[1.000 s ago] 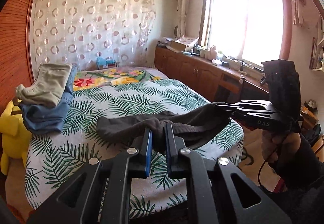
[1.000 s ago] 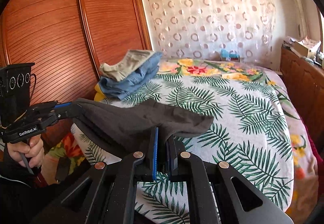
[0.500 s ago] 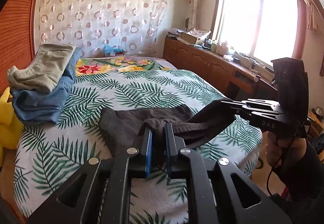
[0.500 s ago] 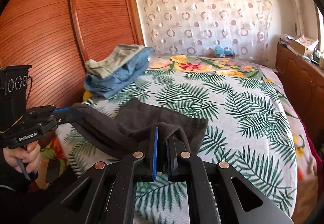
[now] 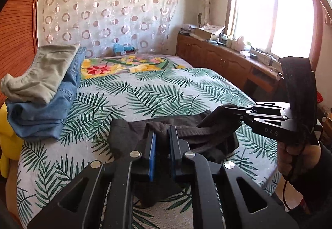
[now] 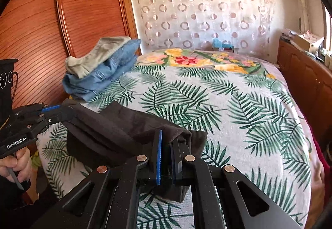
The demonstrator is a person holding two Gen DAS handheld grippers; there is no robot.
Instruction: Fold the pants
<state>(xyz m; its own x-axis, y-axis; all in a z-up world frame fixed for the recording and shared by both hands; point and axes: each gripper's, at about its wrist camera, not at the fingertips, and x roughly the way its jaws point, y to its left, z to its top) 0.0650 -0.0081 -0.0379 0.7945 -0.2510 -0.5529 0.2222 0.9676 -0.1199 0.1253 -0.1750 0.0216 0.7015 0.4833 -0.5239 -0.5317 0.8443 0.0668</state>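
Note:
Dark grey pants hang slack over the near edge of the bed, held at two corners. My left gripper is shut on one bunched corner of the cloth. In the right wrist view my right gripper pinches the other corner, shut on it. Each gripper also shows in the other's view: the right gripper at the right, the left gripper at the left. Part of the pants lies on the leaf-print bedspread; the rest droops below the fingers, hidden.
A folded stack of blue jeans with a beige garment on top sits at the bed's left side. A wooden wardrobe stands left, a long wooden cabinet under the window right. A yellow toy is by the bed.
Both grippers have moved forward and down over the bed with the pants. The cloth, held stretched above the bed before, has now sagged and settled onto the bedspread.

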